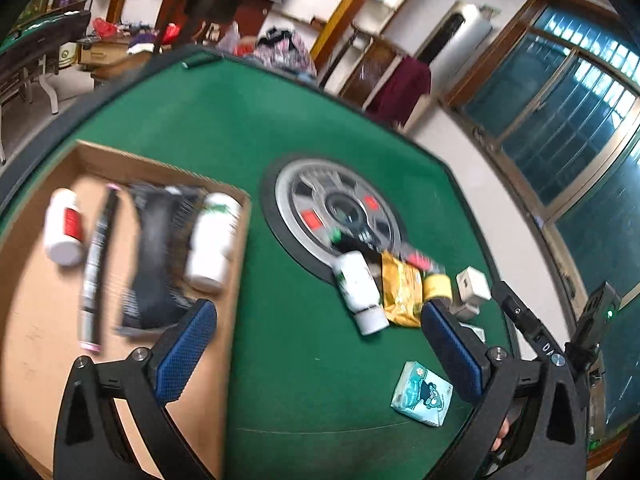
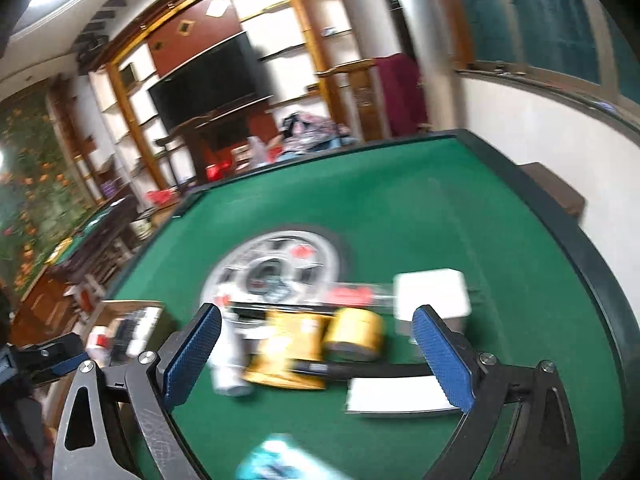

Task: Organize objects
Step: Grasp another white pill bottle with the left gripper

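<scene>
Left gripper (image 1: 318,322) nearest lens, jaws spread wide, nothing between pads, hovering over green table (image 1: 240,128). Cardboard tray (image 1: 36,320) at left: black brush (image 1: 154,256), two white bottles, pen. Loose pile near table centre: white bottle (image 1: 358,290), gold pouch (image 1: 400,292), yellow tape roll (image 1: 438,286), white adapter (image 1: 472,284). Tissue pack (image 1: 422,394) apart, closer in. Right gripper (image 2: 318,336) likewise wide open, empty, above blurred pile.

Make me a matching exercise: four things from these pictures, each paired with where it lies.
Things:
1. black brush
2. gold packet
3. tissue pack
4. red-labelled bottle

Places:
A. on the felt nearest the camera, alone
B. in the cardboard box, far left
C. in the box, between two white bottles
D. on the felt, beside a yellow roll

Pairs: 1-C, 2-D, 3-A, 4-B
</scene>
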`<state>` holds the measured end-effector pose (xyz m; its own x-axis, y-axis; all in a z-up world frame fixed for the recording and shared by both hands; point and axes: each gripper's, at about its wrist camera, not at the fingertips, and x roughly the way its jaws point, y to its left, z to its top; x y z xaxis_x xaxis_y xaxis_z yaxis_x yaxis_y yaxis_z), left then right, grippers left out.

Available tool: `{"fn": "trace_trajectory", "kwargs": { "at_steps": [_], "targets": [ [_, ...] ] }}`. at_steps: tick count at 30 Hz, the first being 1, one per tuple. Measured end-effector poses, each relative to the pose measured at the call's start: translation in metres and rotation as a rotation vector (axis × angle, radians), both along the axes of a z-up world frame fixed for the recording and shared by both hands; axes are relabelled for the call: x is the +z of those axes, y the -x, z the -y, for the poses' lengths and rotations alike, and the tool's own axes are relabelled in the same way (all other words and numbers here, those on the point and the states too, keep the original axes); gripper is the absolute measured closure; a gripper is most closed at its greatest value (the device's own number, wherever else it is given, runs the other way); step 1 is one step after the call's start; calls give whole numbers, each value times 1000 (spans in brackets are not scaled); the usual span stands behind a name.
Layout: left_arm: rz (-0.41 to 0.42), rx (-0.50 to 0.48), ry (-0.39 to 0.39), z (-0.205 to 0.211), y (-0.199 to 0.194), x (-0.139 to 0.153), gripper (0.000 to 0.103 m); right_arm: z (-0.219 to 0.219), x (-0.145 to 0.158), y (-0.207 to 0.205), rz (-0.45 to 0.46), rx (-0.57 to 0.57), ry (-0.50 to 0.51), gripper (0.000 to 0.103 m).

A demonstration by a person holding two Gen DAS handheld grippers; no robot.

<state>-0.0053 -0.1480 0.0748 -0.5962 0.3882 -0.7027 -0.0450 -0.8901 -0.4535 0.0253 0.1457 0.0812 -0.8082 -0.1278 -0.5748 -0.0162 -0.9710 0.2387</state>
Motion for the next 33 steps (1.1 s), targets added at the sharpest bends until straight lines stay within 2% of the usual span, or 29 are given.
{"fn": "trace_trajectory", "kwargs": {
  "at_steps": [3,6,13,20,23,25,26,27,28,30,33],
  "targets": [
    [31,-7,37,-24,10,-13,1,-20,-12,-1,-7,-33,8,4],
    [61,-4,74,-42,23,-27,1,-34,-14,-3,7,-34,70,4],
    [109,26,190,-73,54,-57,1,-37,-8,-11,-16,-4,94,4],
    [71,-14,351,-104,67,-65,2,-38,-11,-10,1,5,117,4],
    [52,-37,399,-113,71,-67,14,-38,-12,-9,5,3,120,4],
    [57,-51,416,-116,73,-70,30,-38,-12,-8,11,1,123,4],
    [47,-55,435,-118,73,-70,35,-38,-13,-8,14,0,125,4],
    [38,-64,444,-119,72,-70,43,-39,-13,-6,19,1,130,4],
    [28,-67,455,-119,71,-69,56,-39,-14,-6,23,1,133,4],
    [19,-81,429,-117,69,-66,70,-39,-16,-5,27,2,136,4],
    [34,-87,376,-110,67,-62,70,-36,-18,-4,34,10,126,4]
  ]
}}
